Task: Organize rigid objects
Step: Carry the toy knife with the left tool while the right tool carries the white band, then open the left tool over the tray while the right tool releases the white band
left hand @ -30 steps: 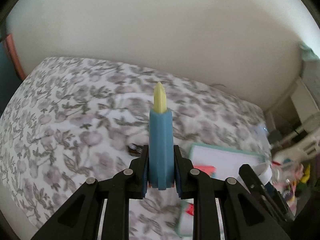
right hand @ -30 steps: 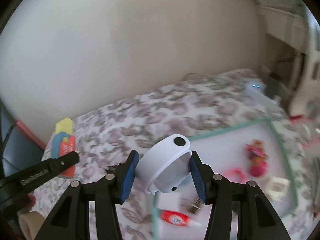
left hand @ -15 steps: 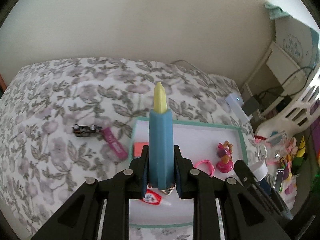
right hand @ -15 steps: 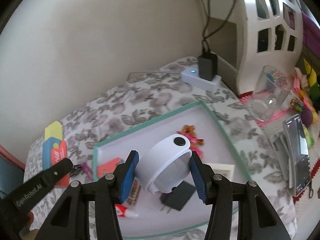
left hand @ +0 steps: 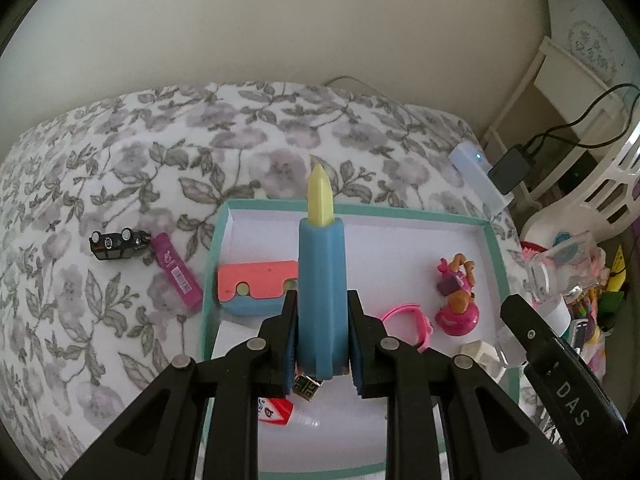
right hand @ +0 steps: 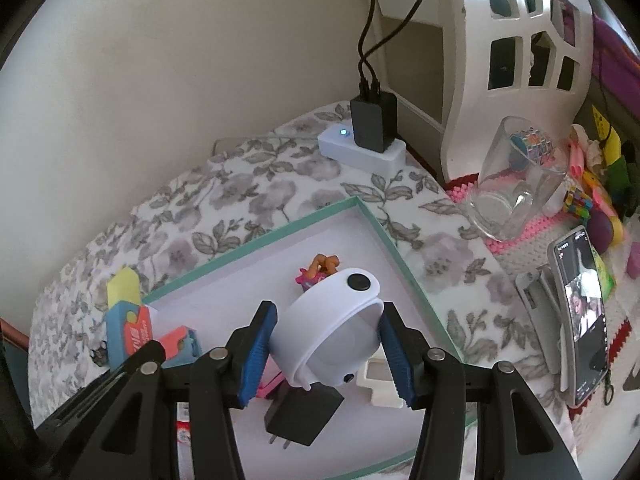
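My left gripper (left hand: pixel 322 344) is shut on a blue toy knife with a yellow blade (left hand: pixel 321 280), held upright above the teal-rimmed white tray (left hand: pixel 494 248). My right gripper (right hand: pixel 326 356) is shut on a white wristband (right hand: pixel 332 320) above the same tray (right hand: pixel 384 232). The tray holds a coral and blue block (left hand: pixel 256 286), a pink figurine (left hand: pixel 456 300), a pink ring (left hand: pixel 408 320), a glue tube (left hand: pixel 280 414), a black plug adapter (right hand: pixel 304 412) and a white piece (right hand: pixel 380 384). The toy knife also shows at the left of the right wrist view (right hand: pixel 126 316).
A black toy car (left hand: pixel 118 242) and a magenta stick (left hand: pixel 178 274) lie on the floral bedspread left of the tray. A white power strip with a black charger (right hand: pixel 370 136), a glass (right hand: pixel 516 184), a phone (right hand: pixel 584 316) and a white basket (right hand: pixel 516 40) stand to the right.
Both grippers have swung right and down from facing the wall and bed to over the tray, each still holding its object.
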`<state>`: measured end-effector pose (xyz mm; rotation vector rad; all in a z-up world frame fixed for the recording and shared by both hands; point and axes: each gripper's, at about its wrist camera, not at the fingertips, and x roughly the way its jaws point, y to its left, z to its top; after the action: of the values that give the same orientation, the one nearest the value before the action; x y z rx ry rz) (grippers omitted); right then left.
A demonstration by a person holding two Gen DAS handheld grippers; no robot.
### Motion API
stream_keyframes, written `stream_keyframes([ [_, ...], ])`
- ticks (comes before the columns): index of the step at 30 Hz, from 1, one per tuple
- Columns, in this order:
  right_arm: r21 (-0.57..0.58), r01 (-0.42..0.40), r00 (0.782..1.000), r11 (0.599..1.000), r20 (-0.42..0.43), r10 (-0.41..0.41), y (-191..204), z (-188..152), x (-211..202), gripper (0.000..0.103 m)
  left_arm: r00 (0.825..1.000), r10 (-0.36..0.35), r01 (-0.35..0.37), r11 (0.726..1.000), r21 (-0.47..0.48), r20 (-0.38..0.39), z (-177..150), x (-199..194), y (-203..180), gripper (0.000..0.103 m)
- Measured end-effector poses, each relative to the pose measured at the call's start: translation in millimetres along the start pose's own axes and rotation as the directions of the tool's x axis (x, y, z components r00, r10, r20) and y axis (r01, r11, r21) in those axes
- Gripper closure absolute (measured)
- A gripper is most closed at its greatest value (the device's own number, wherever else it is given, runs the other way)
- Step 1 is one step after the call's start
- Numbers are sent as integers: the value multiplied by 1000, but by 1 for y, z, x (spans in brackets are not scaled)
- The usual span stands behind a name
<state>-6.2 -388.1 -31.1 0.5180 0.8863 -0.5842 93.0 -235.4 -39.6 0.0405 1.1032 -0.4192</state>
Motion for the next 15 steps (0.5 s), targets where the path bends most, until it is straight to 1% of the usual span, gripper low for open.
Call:
stream_keyframes([
  [10,-22,13,997,1000,-75,-14,1,-7,26,47,999,7,-6,1000,16,-47,-7,19,-4,80],
  [15,-30,19,995,999,-98,-21,1,-10,34,47,998,11,-9,999,32,-61,-11,25,-8,80],
])
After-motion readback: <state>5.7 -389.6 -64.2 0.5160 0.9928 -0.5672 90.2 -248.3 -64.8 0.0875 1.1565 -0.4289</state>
